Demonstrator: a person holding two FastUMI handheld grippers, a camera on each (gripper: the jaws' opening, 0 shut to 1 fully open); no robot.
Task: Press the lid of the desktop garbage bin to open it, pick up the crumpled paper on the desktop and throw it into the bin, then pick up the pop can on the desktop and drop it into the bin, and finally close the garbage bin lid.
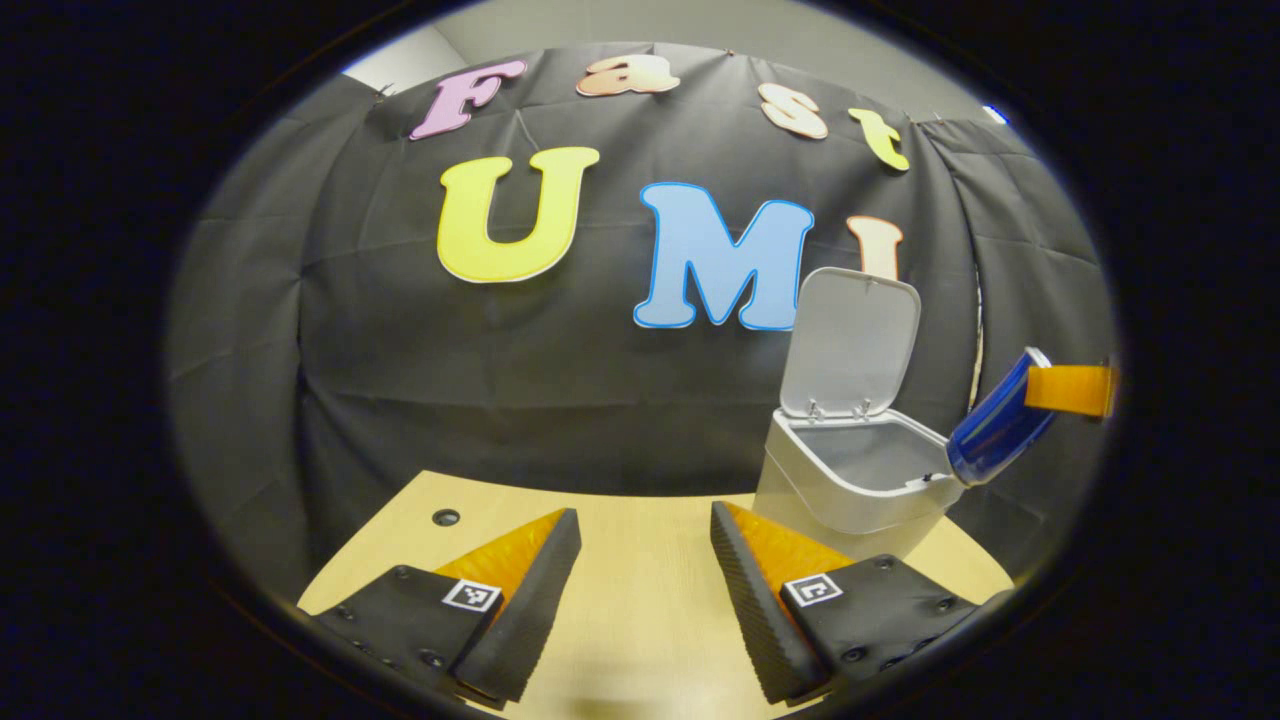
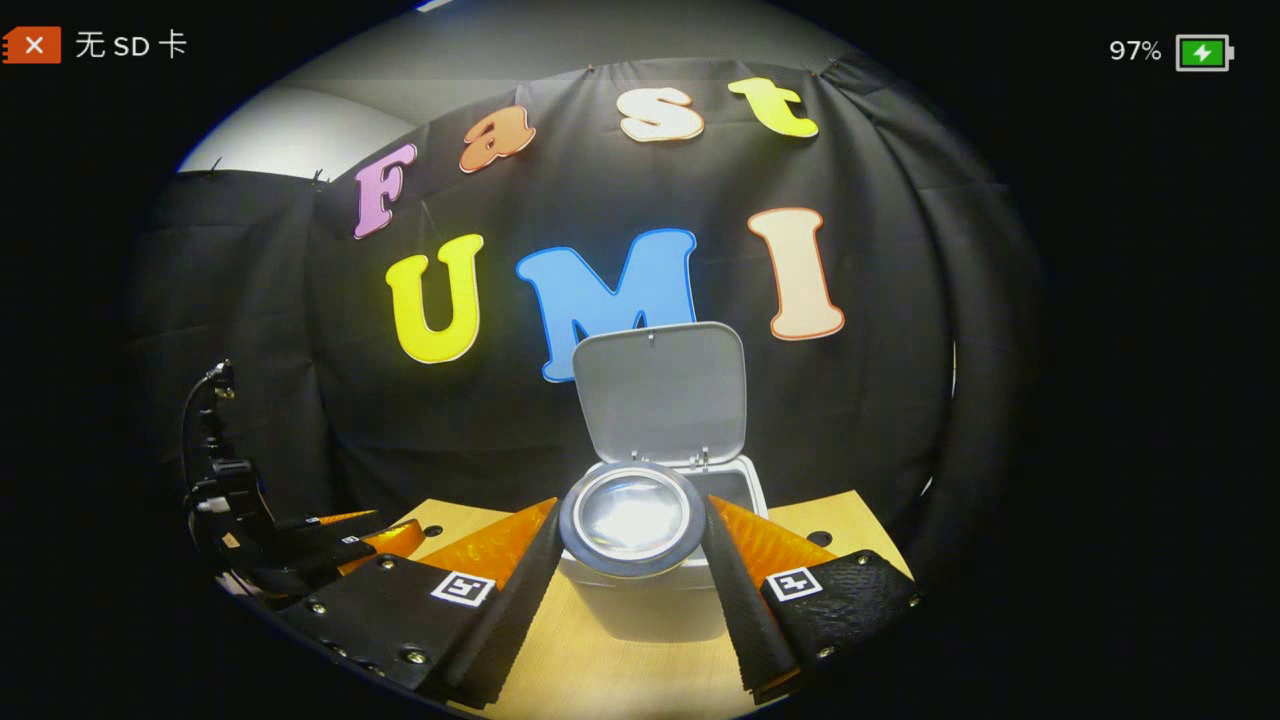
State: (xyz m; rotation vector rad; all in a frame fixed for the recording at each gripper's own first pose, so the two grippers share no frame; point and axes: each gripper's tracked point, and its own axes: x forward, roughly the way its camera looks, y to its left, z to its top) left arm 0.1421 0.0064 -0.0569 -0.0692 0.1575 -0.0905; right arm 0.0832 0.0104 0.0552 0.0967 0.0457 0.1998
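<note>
The white desktop bin (image 1: 850,490) stands on the wooden table with its lid (image 1: 850,340) swung upright, the inside open. A blue pop can (image 1: 1000,420) hangs tilted just over the bin's right rim, held from the right. In the right gripper view the can's silver end (image 2: 632,518) faces the camera, and my right gripper (image 2: 632,520) is shut on it, right above the bin (image 2: 650,605) and in front of the raised lid (image 2: 665,395). My left gripper (image 1: 645,520) is open over bare table, left of the bin, with nothing between its fingers.
The table (image 1: 640,620) has a small round hole (image 1: 446,517) near its far left corner and another hole (image 2: 818,538) right of the bin. The left gripper's body (image 2: 300,550) sits low at the left in the right gripper view. Black cloth walls close the back.
</note>
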